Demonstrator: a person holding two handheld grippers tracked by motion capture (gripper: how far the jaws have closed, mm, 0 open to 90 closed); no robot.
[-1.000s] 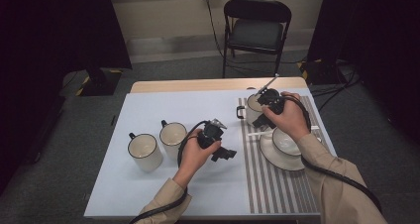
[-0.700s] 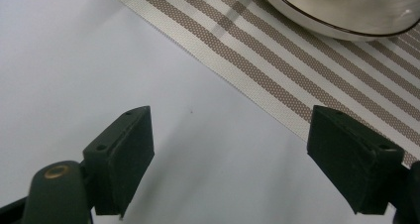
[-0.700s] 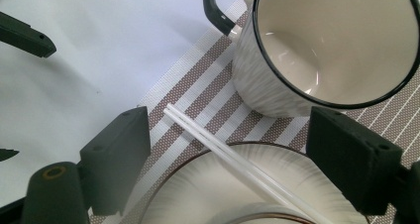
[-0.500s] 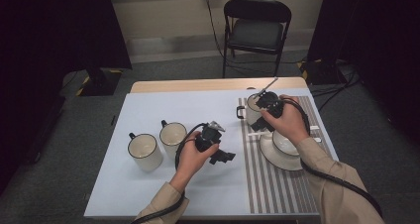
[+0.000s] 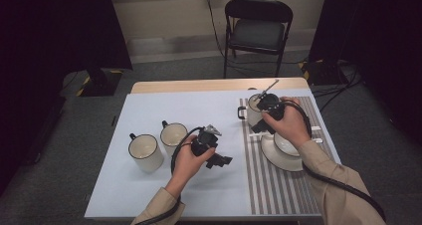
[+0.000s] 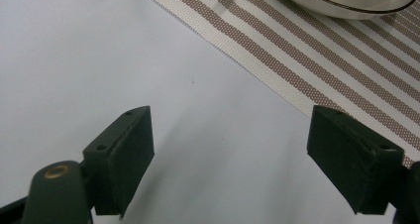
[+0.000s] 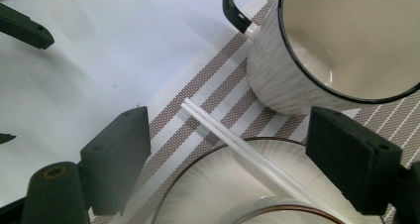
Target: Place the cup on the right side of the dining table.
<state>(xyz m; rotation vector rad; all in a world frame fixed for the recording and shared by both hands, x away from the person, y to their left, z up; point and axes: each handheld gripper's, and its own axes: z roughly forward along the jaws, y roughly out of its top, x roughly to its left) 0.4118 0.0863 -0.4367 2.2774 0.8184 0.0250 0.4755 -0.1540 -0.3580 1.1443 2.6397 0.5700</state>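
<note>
Both grippers stand open. My left gripper [image 5: 220, 161] [image 6: 230, 122] hovers low over the bare pale table, beside the left edge of the striped placemat [image 6: 317, 50], with nothing between its jaws. My right gripper [image 5: 258, 128] [image 7: 228, 117] points down over the placemat [image 5: 278, 185], between a white black-rimmed mug [image 5: 250, 110] [image 7: 317, 45] and a white plate [image 5: 272, 158] [image 7: 208, 184] that carries a bowl [image 5: 287, 144]. A pair of white chopsticks [image 7: 233, 142] lies across the plate's rim, its tip between the right jaws, untouched.
Two more white mugs [image 5: 145, 153] [image 5: 173, 134] stand at the table's left, close to the left hand. The left gripper's jaw tips [image 7: 22, 29] show at the right gripper view's upper left. A folding chair [image 5: 258, 28] stands beyond the table.
The right gripper has slid a little toward the plate and the person. The left gripper has drifted slightly nearer the front edge. Both stay open.
</note>
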